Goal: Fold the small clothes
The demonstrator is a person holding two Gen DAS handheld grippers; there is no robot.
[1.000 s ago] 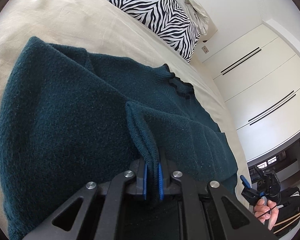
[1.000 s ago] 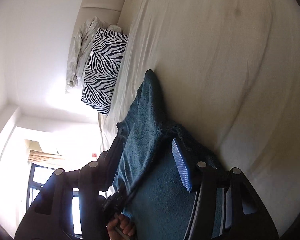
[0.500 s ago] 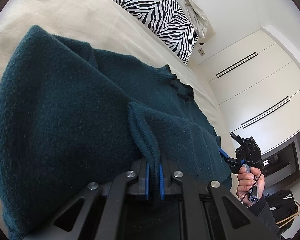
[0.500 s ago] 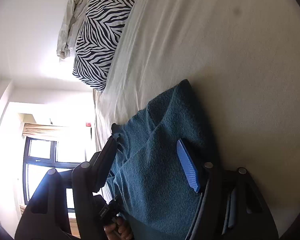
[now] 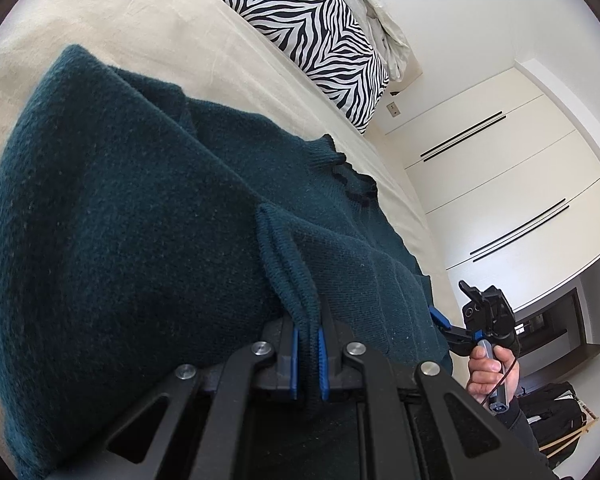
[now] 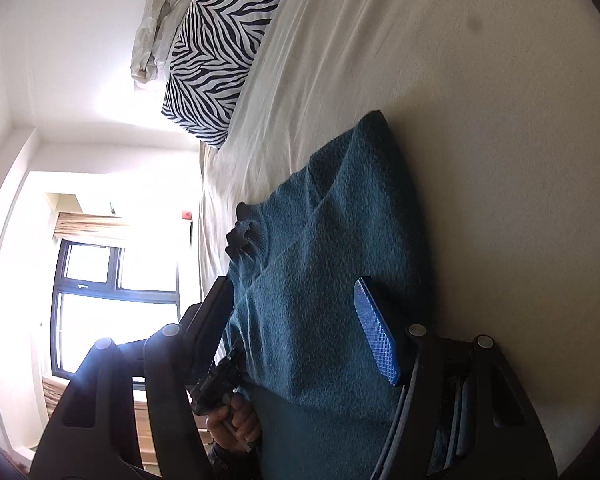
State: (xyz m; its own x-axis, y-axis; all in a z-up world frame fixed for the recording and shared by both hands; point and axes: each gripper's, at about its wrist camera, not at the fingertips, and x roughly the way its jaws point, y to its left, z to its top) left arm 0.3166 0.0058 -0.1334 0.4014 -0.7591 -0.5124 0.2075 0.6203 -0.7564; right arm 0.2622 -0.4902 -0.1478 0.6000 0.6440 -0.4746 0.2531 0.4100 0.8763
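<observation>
Since the earlier frames we have swung our right gripper higher along the bed, so the zebra pillow sits larger at the top of its view. On the left, our left gripper is pressed together on a ribbed edge of the teal sweater, which lies spread on the bed below the zebra pillow. To the right, our right gripper stands spread wide, the sweater lying between its fingers.
</observation>
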